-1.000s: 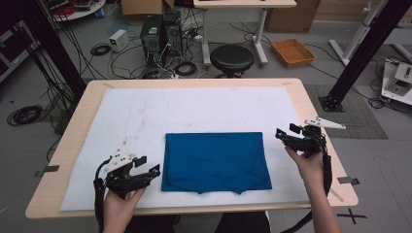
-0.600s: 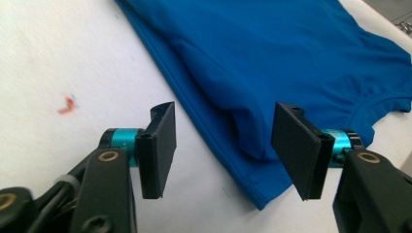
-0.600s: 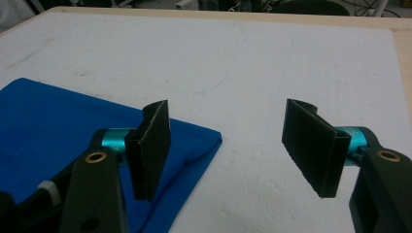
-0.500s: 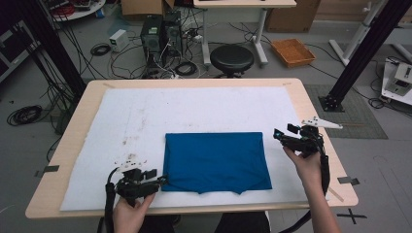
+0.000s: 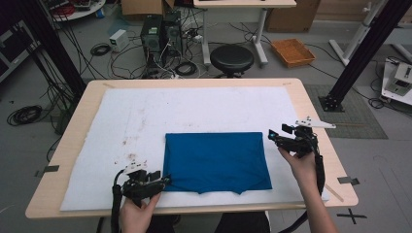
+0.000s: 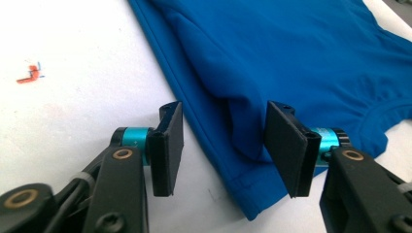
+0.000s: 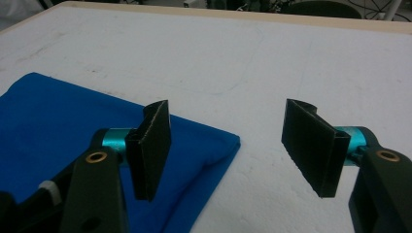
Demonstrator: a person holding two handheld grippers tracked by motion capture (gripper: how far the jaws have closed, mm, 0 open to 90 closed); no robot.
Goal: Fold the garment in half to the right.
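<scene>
Jaws of the left gripper (image 6: 221,148), nearest the person, have just been closing and now straddle the near left corner of the folded blue fabric garment (image 5: 216,161), with the hemmed edge and a loose inner fold lying between the black pads (image 6: 167,145); the pads stand apart from the cloth on both sides and do not yet press it, so nothing is held. Against the earlier high views this gripper has come in from the bare white mat toward the garment's corner and sunk close to the table, which reads as the start of a pinch on that corner, probably to lift it for another fold. Beyond its jaws the blue cloth spreads flat, a curved seam showing at its far edge, and a small orange mark (image 6: 31,74) sits off to the side on the white padded mat (image 5: 121,121). Farther off, across the garment, the right gripper (image 7: 233,145) hangs just beside the cloth's opposite corner, its jaws standing wide with nothing between them, apparently waiting. Behind both lie the mat and the pale wooden tabletop (image 5: 311,104).
</scene>
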